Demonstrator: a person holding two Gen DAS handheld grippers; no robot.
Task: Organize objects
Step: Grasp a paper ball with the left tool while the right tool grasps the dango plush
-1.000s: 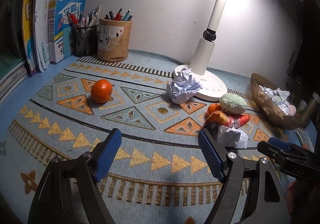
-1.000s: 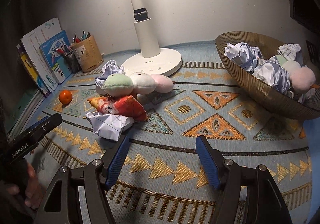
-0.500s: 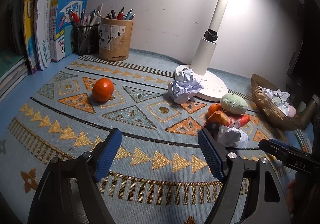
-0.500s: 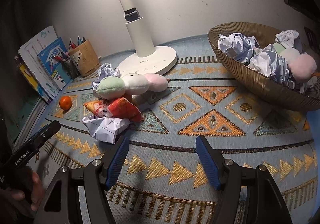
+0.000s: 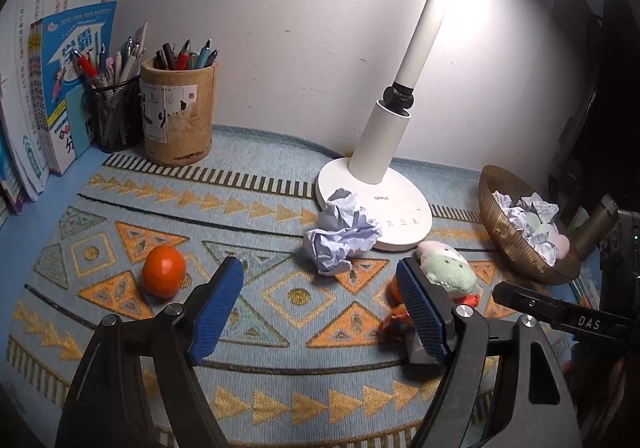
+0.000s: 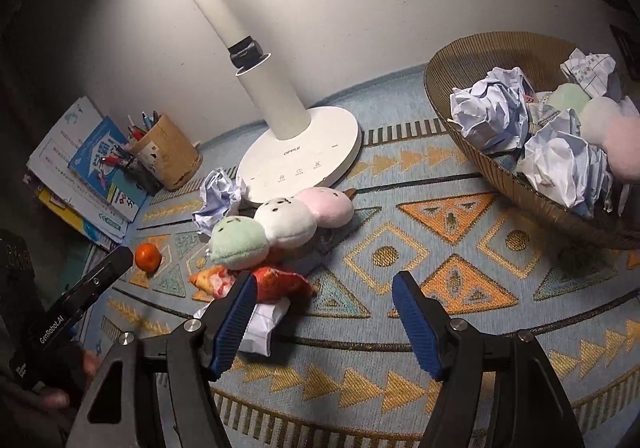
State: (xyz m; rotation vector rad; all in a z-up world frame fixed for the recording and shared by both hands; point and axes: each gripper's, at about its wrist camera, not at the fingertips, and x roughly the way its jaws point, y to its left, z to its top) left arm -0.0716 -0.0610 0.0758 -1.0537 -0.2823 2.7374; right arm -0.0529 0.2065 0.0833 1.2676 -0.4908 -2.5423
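Approach step: your right gripper (image 6: 324, 318) spread, empty, beside snack packet (image 6: 256, 280); left gripper (image 5: 320, 306) spread, empty. Next: pinch packet, carry to wicker basket (image 6: 500, 175).

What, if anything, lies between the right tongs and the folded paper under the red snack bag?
Nothing visible blocks it. The right tongs are open and empty, their left finger right over the folded paper. The red snack bag and the plush dango skewer lie on top, further back.
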